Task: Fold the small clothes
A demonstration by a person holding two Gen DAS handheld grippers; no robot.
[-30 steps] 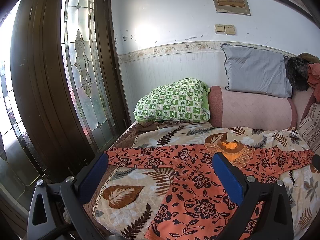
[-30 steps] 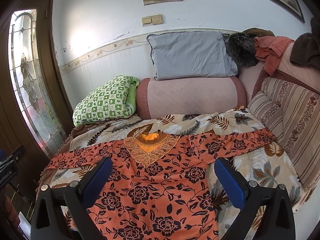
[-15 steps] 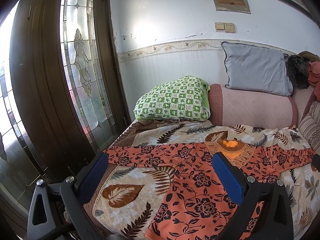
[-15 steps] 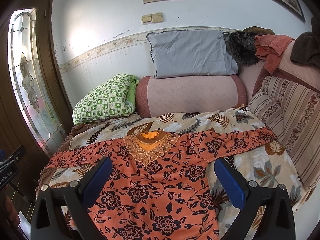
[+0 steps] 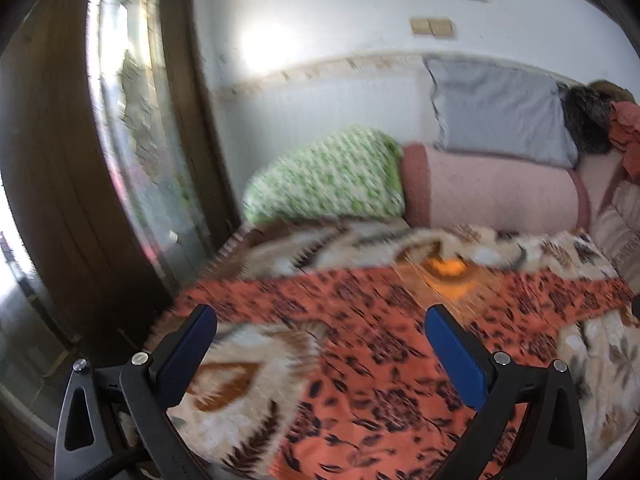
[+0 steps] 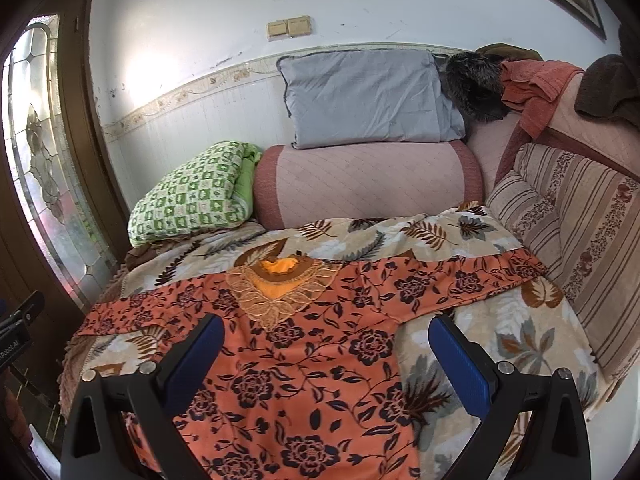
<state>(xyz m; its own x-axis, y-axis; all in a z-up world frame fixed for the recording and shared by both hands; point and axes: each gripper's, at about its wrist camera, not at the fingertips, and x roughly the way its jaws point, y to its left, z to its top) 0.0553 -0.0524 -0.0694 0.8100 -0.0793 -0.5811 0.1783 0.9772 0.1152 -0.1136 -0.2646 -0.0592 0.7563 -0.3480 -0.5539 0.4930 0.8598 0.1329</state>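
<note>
— Did you see the left claw (image 5: 320,330) go just now? A moment ago its view was crisp and level with the door glass; now everything through it smears, and the pillows sit further right and lower than they did.

— So it's swinging, probably tipping down toward the bed. Anything in it?

— Nothing. Its blue fingers (image 5: 188,354) stand wide apart, with bare cloth showing between them. The right claw (image 6: 326,334) is just as wide and just as empty (and its view is sharp, so that one has hardly moved).

— And the garment?

— The blouse (image 6: 304,356) lies flat and face-up on the blanket (image 6: 516,344), neck toward the head of the bed, where the bolster (image 6: 368,184) is. Body runs down the middle to the foot edge, below both claws. One sleeve (image 5: 248,294) reaches to the bed's left edge, by the door; the other sleeve (image 6: 480,280) stretches to the right edge, next to the striped cushion (image 6: 580,240). It hasn't shifted at all over that second.

— Then no fold has been made yet.

— None I can see. My guess is the left claw's motion is the start of a reach for the left sleeve or hem, the first fold inward. The cloth looks thin and slippery, so a shallow pinch might catch the blanket too.
</note>
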